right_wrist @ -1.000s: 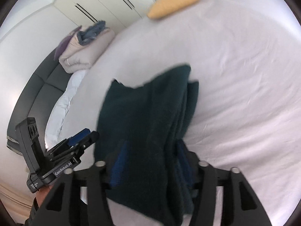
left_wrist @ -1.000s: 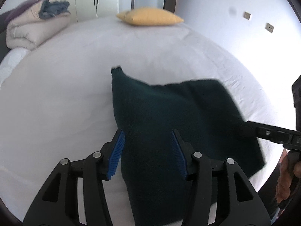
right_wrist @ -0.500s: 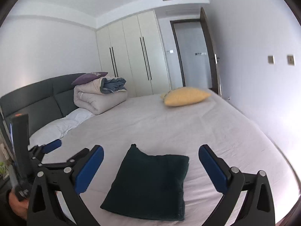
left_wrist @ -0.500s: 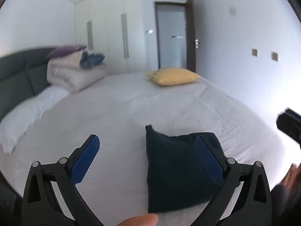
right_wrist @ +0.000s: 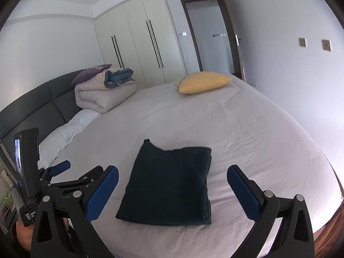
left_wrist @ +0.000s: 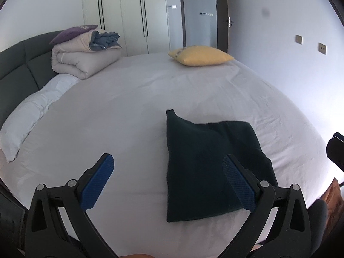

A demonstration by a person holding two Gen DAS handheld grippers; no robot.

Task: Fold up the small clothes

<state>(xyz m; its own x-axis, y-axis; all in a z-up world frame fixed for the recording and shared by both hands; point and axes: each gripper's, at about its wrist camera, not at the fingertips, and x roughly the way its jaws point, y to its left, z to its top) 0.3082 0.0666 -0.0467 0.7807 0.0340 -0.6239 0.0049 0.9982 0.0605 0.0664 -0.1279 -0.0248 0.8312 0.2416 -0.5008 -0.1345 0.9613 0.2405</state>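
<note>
A dark green garment (left_wrist: 206, 163) lies folded into a flat rectangle on the white bed sheet (left_wrist: 129, 111), near the bed's front edge. It also shows in the right wrist view (right_wrist: 169, 185). My left gripper (left_wrist: 167, 176) is open and empty, raised above the bed, with the garment behind its right finger. My right gripper (right_wrist: 172, 187) is open and empty, held back from the garment, which shows between its fingers. The left gripper's body (right_wrist: 30, 172) shows at the left of the right wrist view.
A yellow pillow (left_wrist: 200, 56) lies at the bed's far side. A folded duvet stack (left_wrist: 86, 51) with a purple cushion sits by the dark headboard (left_wrist: 19, 64). A white pillow (left_wrist: 34, 111) lies on the left. Wardrobes and a door stand behind.
Both grippers have let go of the garment, opened wide and pulled up and back from it. The garment now lies folded on the bed.
</note>
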